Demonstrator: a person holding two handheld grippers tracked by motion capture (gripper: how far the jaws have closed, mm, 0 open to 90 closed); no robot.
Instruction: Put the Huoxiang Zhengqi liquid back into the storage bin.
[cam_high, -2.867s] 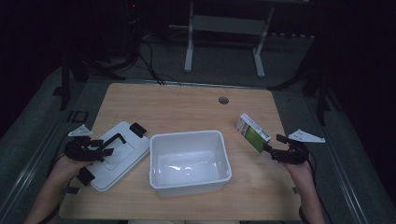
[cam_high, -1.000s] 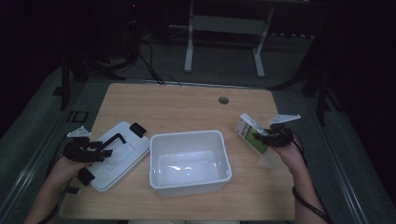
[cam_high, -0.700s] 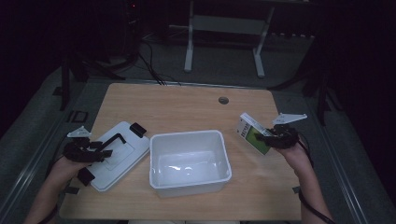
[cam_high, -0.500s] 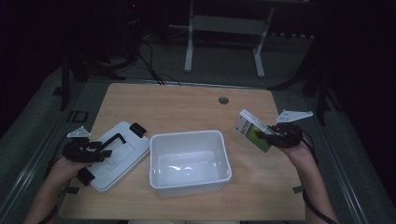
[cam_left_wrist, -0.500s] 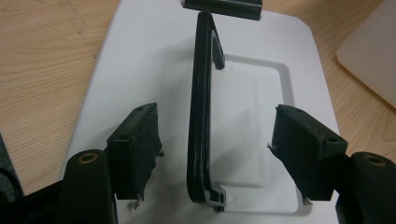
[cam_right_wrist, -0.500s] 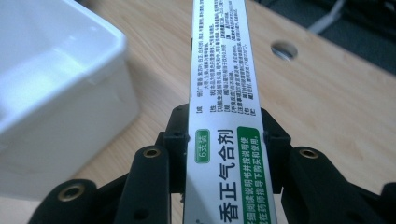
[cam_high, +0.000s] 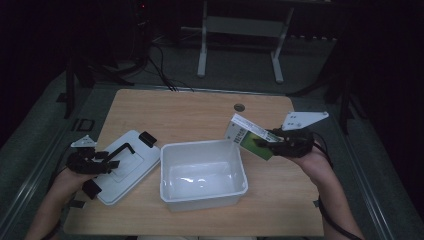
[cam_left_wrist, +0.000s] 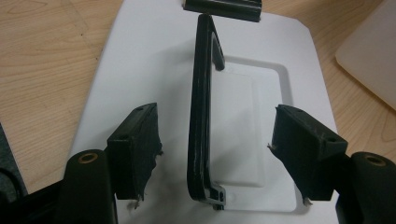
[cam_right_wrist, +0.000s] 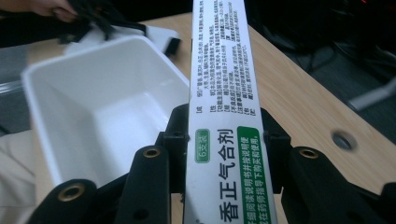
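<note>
**White bin waits while the green-and-white box comes in from its right**

White plastic dominates the desk: the open bin (cam_high: 202, 172) sits at the middle, and everything else is best placed from it. Just past the bin's right rim, the right gripper (cam_high: 267, 143) holds a long green-and-white box (cam_high: 248, 135) clear of the desk, its jaws closed on the box's narrow sides. The box's long axis runs from the jaws toward the bin's far right corner, its free end tilted up and almost over the rim. I judge the next move to be a short carry leftward and down into the bin, and the right hand is plainly the nearer one for it.

Left of the bin lies its white lid (cam_high: 125, 165), flat on the desk. The left gripper (cam_high: 112, 159) rests over it, jaws open, straddling the lid's raised black handle (cam_left_wrist: 201, 116) without touching it.

The right gripper view reveals printed text along the box (cam_right_wrist: 222, 116) and the empty bin (cam_right_wrist: 93, 107) beyond; the high view shows the gap between box and rim.
</note>
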